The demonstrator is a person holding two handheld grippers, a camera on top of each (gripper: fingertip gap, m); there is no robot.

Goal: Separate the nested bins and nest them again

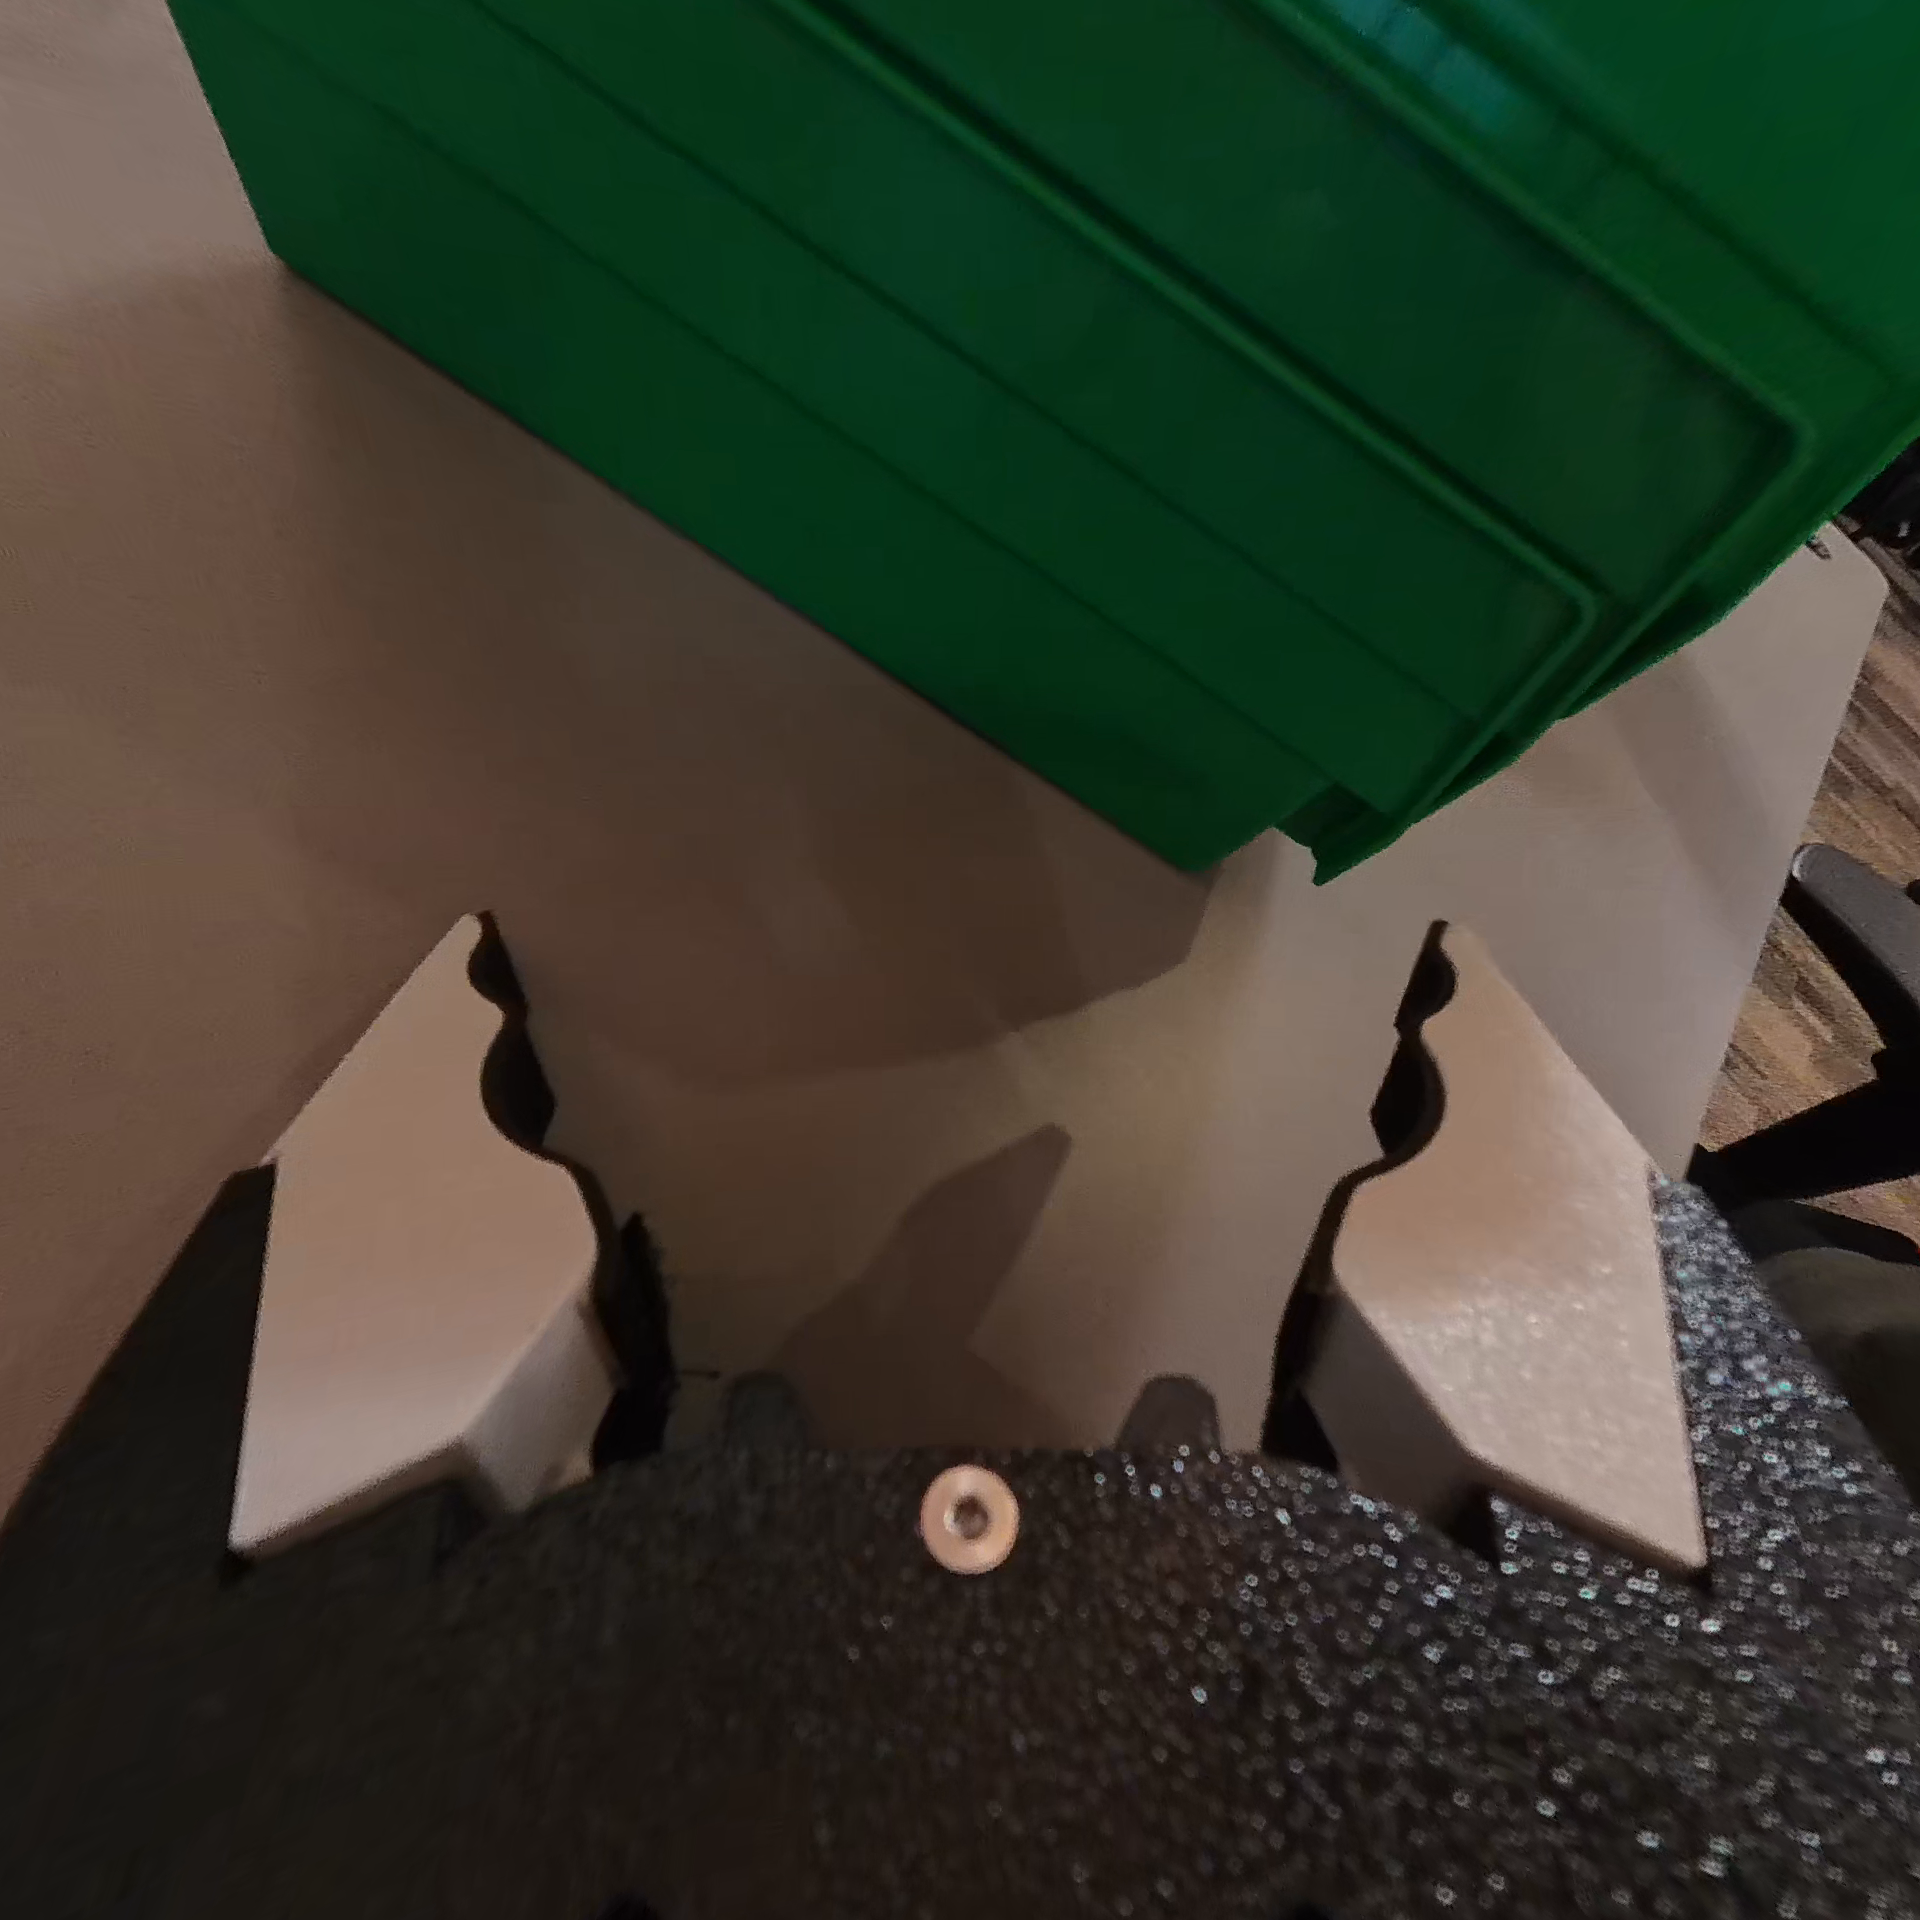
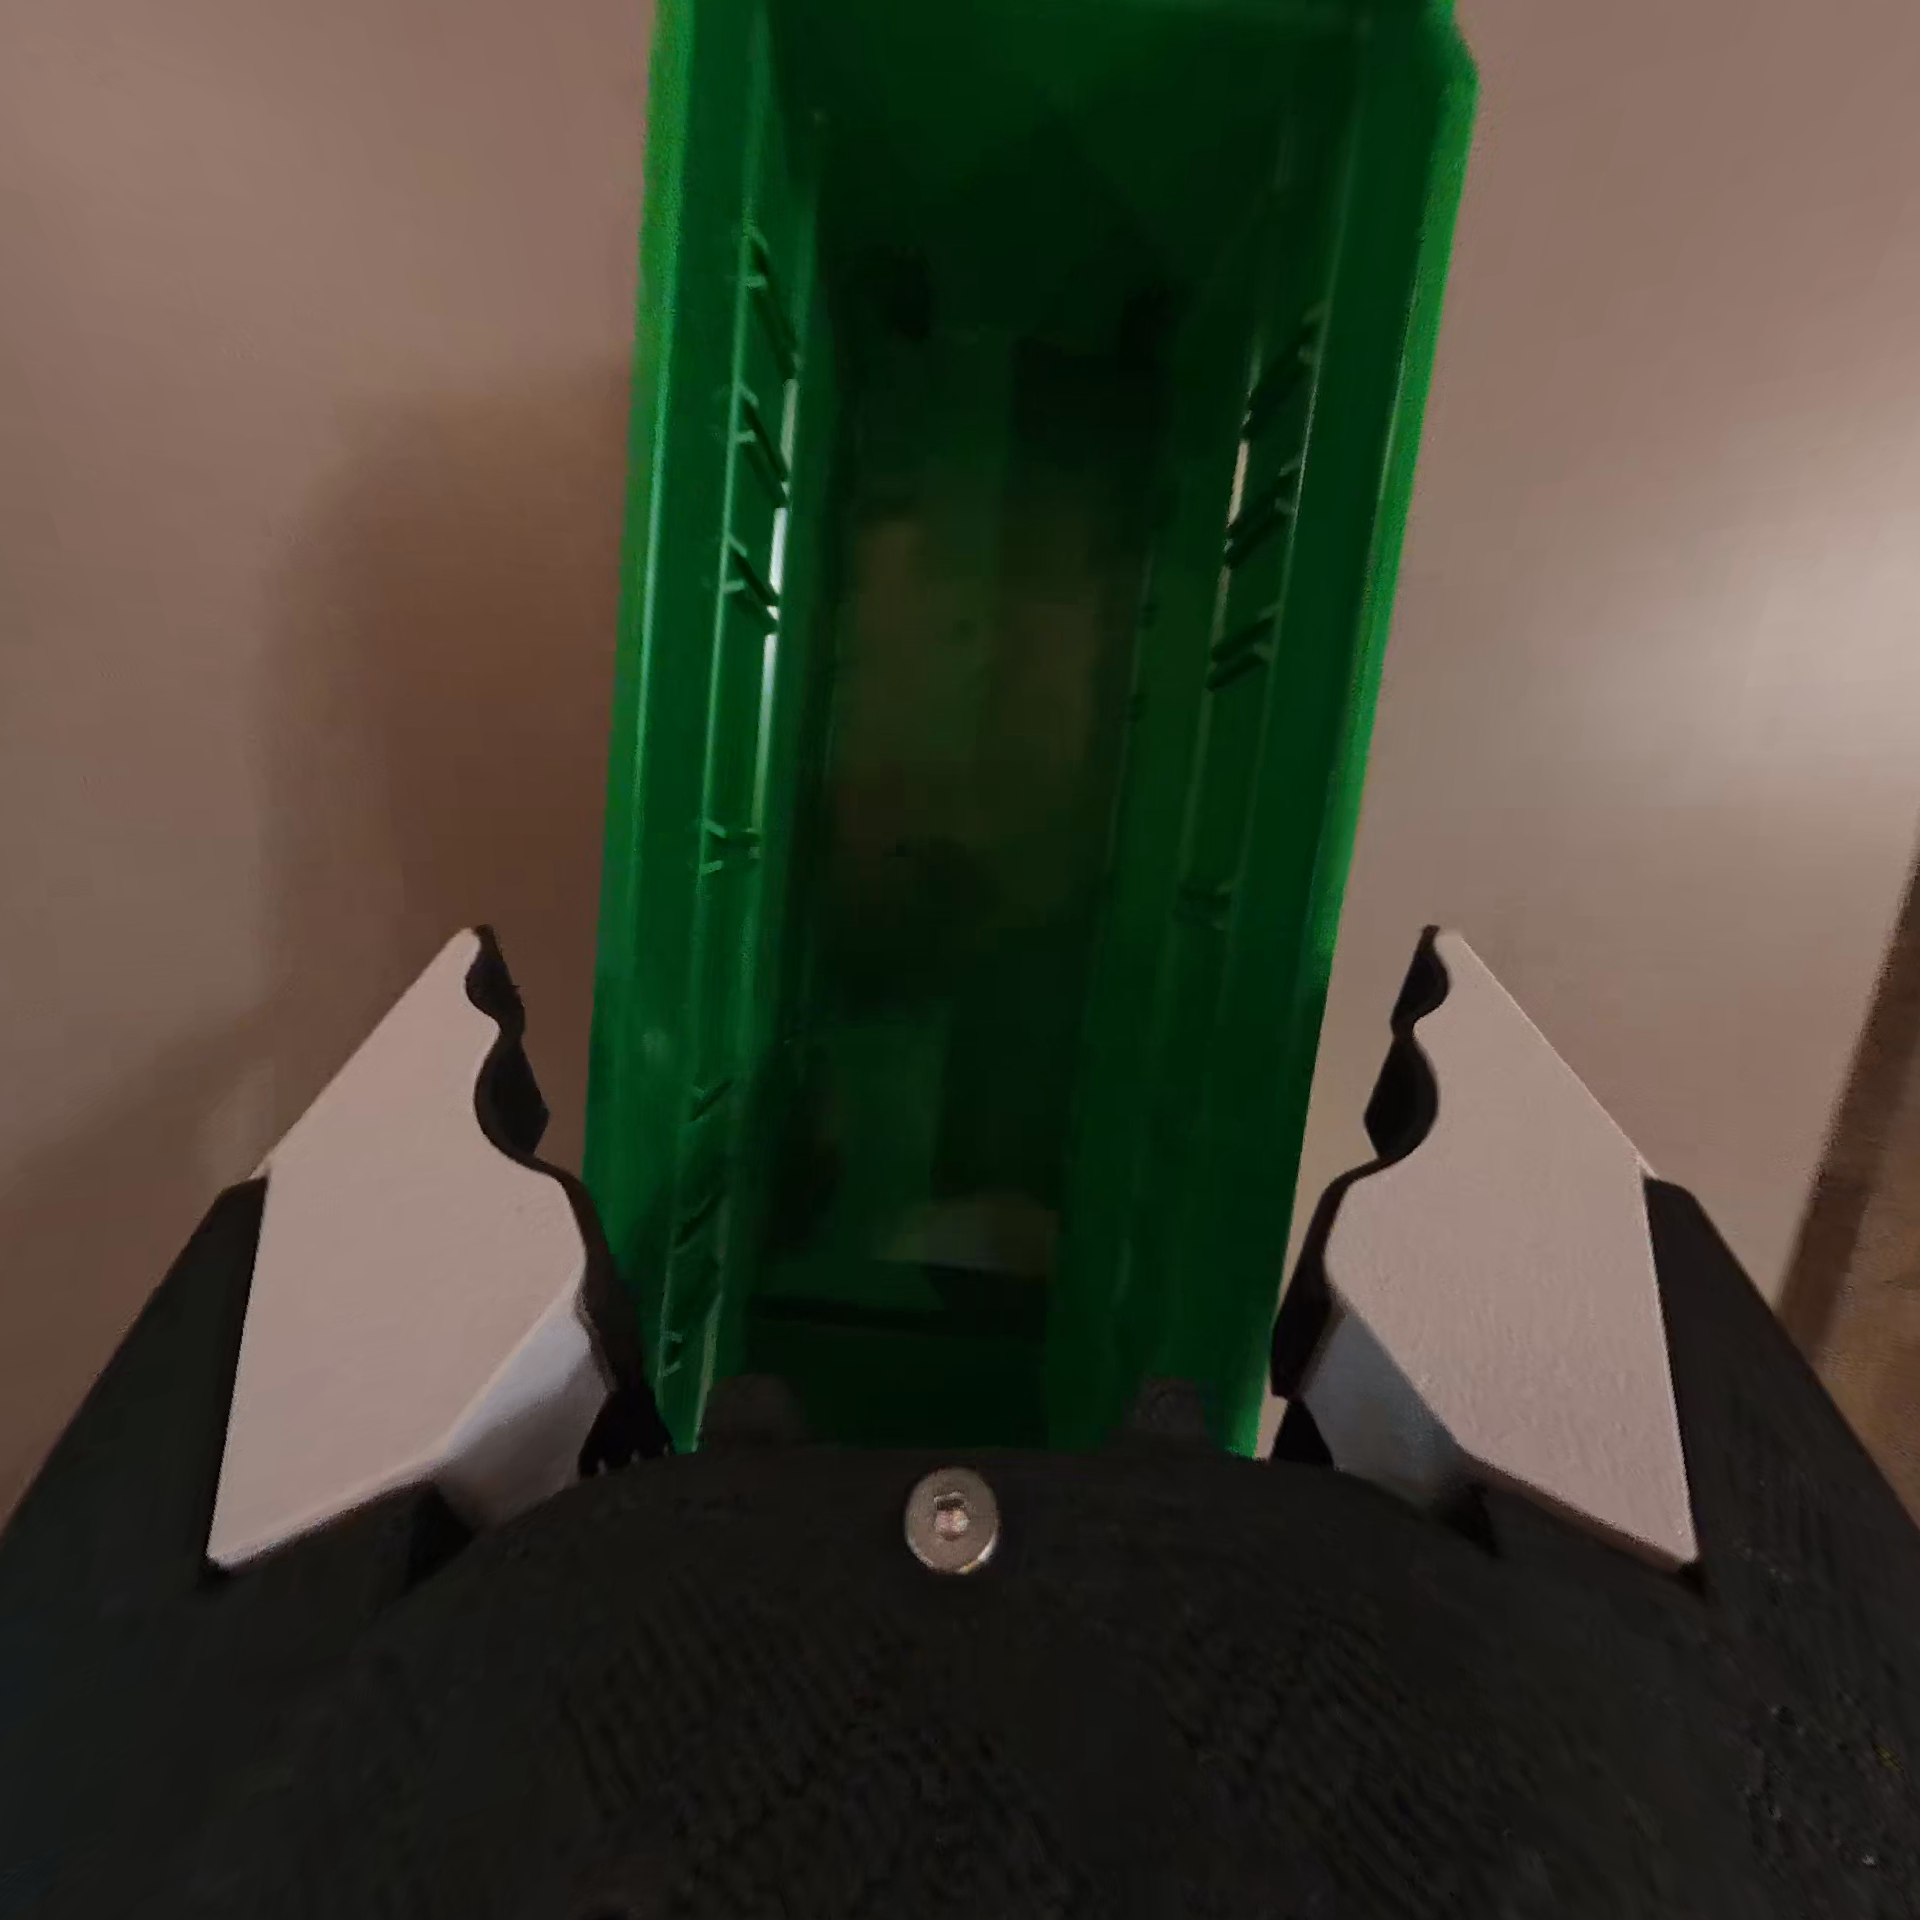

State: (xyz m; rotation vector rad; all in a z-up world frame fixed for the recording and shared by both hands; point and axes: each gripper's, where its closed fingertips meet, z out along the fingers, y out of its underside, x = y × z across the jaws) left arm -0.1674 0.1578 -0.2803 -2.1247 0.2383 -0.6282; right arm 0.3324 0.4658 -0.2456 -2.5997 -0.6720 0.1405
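While the left gripper (image 1: 961,1049) stands spread wide over the beige table top (image 1: 208,727) with nothing between its jaws, the nested green plastic bins (image 1: 1039,364) fill the upper right of its frame. The right gripper (image 2: 956,1049) is equally wide, its jaws flanking a long green bin (image 2: 987,727) running upward; contact cannot be determined.

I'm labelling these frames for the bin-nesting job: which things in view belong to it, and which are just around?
Belongs to the job:
green nested bins
left gripper, open, empty
right gripper, open around the bin end

Just around:
table
chair base
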